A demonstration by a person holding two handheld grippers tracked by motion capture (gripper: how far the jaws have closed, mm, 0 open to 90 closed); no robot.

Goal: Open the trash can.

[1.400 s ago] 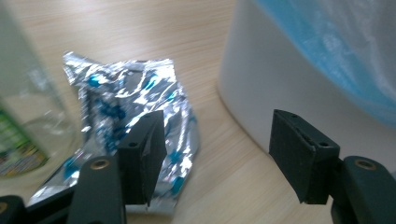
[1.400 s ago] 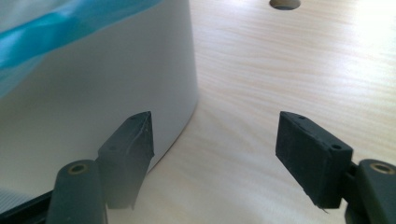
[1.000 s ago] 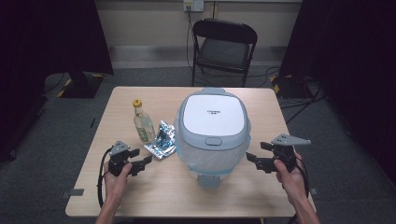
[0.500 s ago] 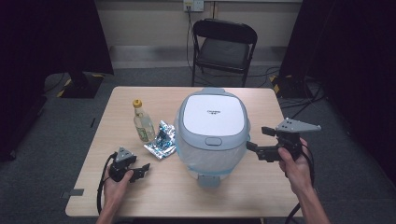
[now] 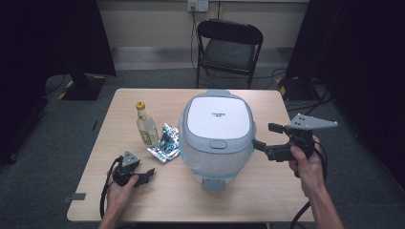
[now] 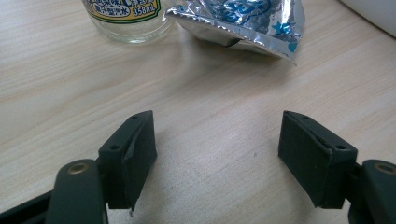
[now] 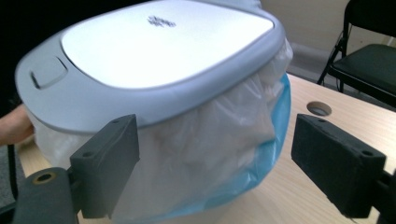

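Note:
A pedal bin (image 5: 217, 119) with a grey lid and white top panel stands mid-table, lined with a clear and blue plastic bag (image 7: 224, 154). Left of it stand a yellow-capped glass bottle (image 5: 145, 126) and a crumpled silver-and-blue foil packet (image 5: 165, 143). My left gripper (image 5: 149, 174) rests low on the table in front of them, open and empty, its jaws just having widened; the bottle's base (image 6: 128, 18) and the packet (image 6: 247, 23) lie ahead of it. My right gripper (image 5: 262, 135) hovers right of the bin at lid height, open, its jaws just having widened, apart from the bin (image 7: 154, 42).
The wooden table (image 5: 267, 191) has a cable hole (image 7: 319, 109) at the far right. The bin's pedal (image 5: 214, 185) points at the front edge. A black folding chair (image 5: 229, 45) stands behind the table. Cables trail from both grippers.
My right gripper has risen from near the tabletop to the height of the bin's lid. The left hand has stayed about where it was.

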